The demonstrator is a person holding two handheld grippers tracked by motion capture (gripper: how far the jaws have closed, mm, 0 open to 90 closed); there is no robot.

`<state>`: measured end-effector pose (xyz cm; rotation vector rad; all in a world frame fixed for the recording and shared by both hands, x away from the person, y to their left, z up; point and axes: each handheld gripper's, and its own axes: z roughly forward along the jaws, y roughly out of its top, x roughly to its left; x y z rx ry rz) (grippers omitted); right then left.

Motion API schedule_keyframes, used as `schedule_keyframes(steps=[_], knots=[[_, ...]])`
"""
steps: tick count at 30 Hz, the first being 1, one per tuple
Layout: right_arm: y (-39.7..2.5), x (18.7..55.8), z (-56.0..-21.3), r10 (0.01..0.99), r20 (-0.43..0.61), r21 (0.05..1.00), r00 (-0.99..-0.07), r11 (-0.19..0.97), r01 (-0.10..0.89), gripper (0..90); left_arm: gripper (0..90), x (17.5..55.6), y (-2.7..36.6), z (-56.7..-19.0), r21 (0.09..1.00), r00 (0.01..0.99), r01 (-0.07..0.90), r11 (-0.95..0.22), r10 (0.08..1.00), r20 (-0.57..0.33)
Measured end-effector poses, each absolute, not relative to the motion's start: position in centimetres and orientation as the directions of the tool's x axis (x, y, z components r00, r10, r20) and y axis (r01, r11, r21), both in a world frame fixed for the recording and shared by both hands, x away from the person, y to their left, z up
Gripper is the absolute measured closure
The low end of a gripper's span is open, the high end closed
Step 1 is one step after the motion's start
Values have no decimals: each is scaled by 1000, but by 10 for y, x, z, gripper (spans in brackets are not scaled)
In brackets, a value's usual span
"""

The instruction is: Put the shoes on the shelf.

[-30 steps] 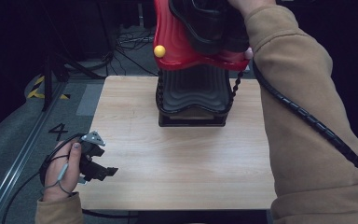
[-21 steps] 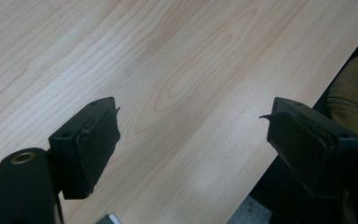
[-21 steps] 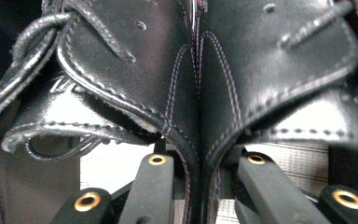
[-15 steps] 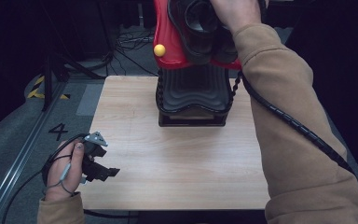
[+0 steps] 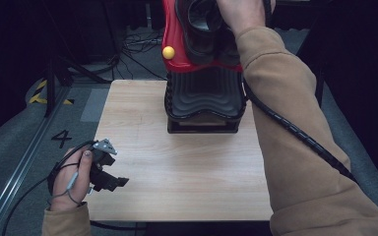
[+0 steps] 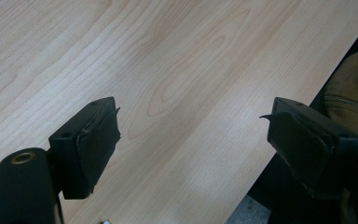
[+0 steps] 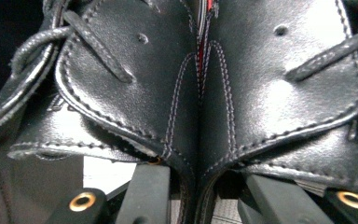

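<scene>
left gripper [image 5: 109,181]: low at the table's [image 5: 187,187] near-left corner, held in the left hand [image 5: 71,179] – idle by the look of it
left jaws: spread wide in the left gripper view, nothing between them, only bare wood below
table: light wood, bare apart from the stand at its far middle
stand [image 5: 203,103]: black ribbed block, red top [image 5: 173,39] with a yellow knob [image 5: 168,52]; sits on the table's far edge
shoes [image 5: 204,29]: black leather pair, laced, up on the red top of the stand – well above the table surface
shoes close up: in the right gripper view the two tongues [image 7: 200,84] press together side by side, laces [image 7: 98,51] trailing loose on both
right hand [image 5: 241,14]: reaching over the top of the shoes, sleeve [image 5: 300,147] and cable [image 5: 295,132] running back to the near-right
right gripper [image 7: 200,186]: jaws rise either side of the seam where the shoes meet; seems closed on the shoe tongues, pinching both
step: likely lifting the pair off the stand, or setting it on – cannot tell which
risk 1: grip is on thin leather only – one shoe could slip out and drop onto the table
risk 2: loose laces may snag the stand or the knob and drag it
risk 3: stand is tall, at the edge; a sideways pull could tip it
risk 4: left gripper too far off to catch anything
</scene>
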<state>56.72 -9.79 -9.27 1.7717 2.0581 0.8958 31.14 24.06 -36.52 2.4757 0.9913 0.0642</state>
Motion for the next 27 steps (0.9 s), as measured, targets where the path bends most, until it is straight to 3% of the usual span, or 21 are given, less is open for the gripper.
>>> schedule_keyframes(steps=[5, 12, 14, 16, 27], knots=[[-97, 570, -94, 963, 167, 625, -210, 61, 778, 780, 173, 312, 243, -367, 438, 732, 648, -624, 668, -132], [-91, 566, -94, 964, 133, 609, -230, 104, 787, 665, 172, 311, 240, -365, 441, 740, 640, -630, 660, -130], [-93, 563, -93, 959, 155, 612, -237, 95, 785, 572, 171, 311, 239, -364, 438, 739, 639, -632, 662, -123], [-96, 561, -93, 955, 173, 608, -241, 89, 789, 543, 171, 311, 238, -364, 436, 740, 638, -635, 662, -119], [-119, 533, -75, 928, 195, 643, -317, 123, 756, 454, 171, 307, 236, -361, 443, 742, 633, -635, 662, -111]])
